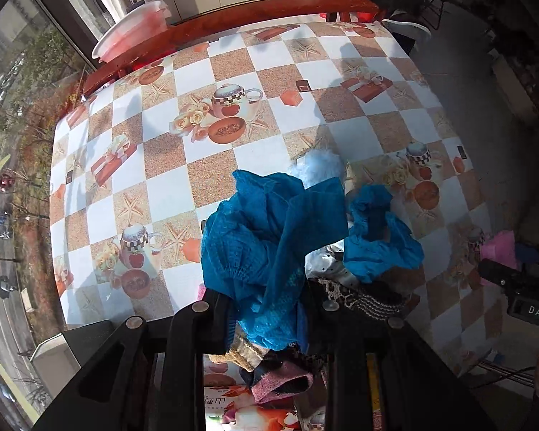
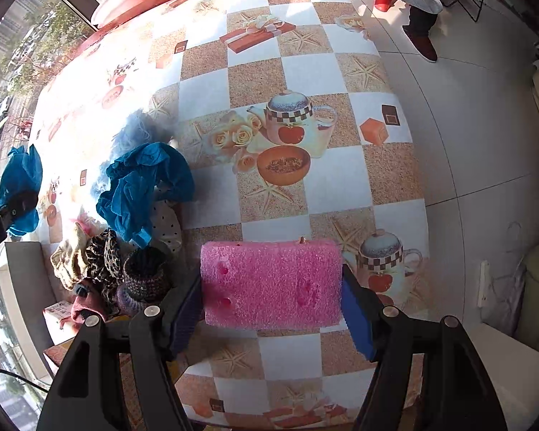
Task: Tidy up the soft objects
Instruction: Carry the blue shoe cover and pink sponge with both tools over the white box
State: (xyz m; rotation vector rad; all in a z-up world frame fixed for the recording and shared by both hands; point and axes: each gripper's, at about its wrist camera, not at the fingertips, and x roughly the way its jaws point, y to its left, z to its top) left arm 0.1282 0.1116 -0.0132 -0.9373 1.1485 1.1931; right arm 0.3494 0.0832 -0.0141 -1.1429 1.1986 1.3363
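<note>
Pinched between the nearly closed left fingers point(image 1: 269, 309), a teal mesh cloth point(image 1: 266, 248) hanging above the tabletop point(image 2: 305, 72); clamped crosswise between the right fingers point(image 2: 271, 309), a pink sponge point(image 2: 271, 283), long axis spanning pad to pad.

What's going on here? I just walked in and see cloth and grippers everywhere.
A person is sorting soft things with two handheld grippers. The left gripper is shut on a blue mesh cloth, and the right gripper clamps a pink sponge. Both hang above the checkered tablecloth. A pile of other fabrics waits on the table.
</note>
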